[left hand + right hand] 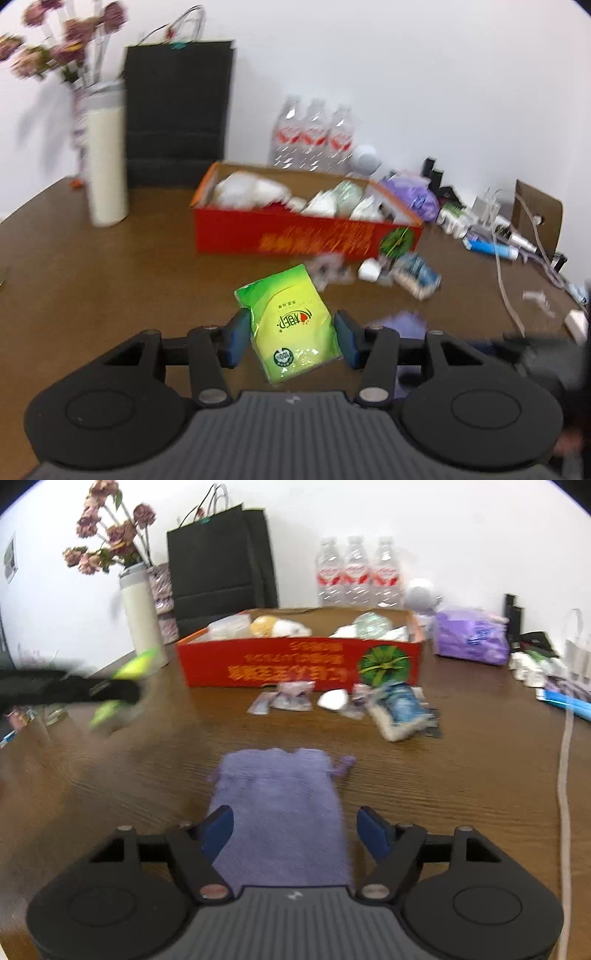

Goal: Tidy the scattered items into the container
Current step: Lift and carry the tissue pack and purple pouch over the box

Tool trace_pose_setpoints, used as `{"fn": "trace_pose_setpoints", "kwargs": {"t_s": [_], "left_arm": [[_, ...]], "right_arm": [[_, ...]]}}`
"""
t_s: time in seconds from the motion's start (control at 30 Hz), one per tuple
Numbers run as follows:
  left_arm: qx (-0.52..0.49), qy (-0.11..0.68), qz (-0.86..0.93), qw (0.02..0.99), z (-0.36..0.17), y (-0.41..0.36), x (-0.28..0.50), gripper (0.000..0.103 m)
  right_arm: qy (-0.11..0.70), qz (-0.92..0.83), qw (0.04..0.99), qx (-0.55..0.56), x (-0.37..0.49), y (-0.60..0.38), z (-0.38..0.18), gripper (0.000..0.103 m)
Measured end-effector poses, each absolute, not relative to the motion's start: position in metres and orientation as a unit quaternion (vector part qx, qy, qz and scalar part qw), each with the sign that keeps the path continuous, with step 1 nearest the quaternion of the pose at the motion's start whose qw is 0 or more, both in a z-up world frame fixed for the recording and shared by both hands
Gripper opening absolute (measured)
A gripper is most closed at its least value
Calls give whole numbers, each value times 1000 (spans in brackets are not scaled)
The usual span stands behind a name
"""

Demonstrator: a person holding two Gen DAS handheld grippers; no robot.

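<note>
My left gripper [291,315] is shut on a green tissue pack [291,325], which sits tilted between the blue pads above the brown table [110,280]. In the right wrist view this pack [138,664] is a blurred shape at the left, off the table. The red cardboard box [306,236] [295,661] stands beyond, holding several white and pale packets. My right gripper [294,812] is open, low over a purple cloth pouch [280,805] that lies flat between its fingers. Small packets [291,698], a white cap [334,699] and a blue-white packet [400,710] lie in front of the box.
A white vase with dried flowers [142,616] and a black paper bag [221,565] stand behind the box at the left. Three water bottles [356,572] line the wall. A purple pack [469,635], tubes and a cable [565,775] crowd the right side.
</note>
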State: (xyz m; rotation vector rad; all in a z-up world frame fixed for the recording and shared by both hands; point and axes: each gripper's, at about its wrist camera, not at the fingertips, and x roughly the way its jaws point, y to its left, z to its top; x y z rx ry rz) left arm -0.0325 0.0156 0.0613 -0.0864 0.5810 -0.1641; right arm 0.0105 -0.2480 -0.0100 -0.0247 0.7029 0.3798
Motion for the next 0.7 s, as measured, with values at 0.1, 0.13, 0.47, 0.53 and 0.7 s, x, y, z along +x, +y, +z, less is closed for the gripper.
{"fn": "trace_pose_setpoints", "kwargs": {"t_s": [0.1, 0.13, 0.47, 0.53, 0.7], "left_arm": [[-33, 295, -61, 953, 51, 23, -53, 51], [-31, 296, -60, 953, 49, 25, -56, 51], [4, 224, -37, 974, 58, 10, -87, 51], [-1, 213, -51, 976, 61, 5, -96, 51], [19, 197, -56, 979, 48, -16, -127, 51]], "right_arm": [[340, 171, 923, -57, 15, -223, -17, 75], [334, 171, 925, -58, 14, -219, -18, 68], [277, 157, 948, -2, -27, -238, 20, 3], [237, 158, 958, 14, -51, -249, 36, 3], [198, 141, 970, 19, -104, -269, 38, 3]]}}
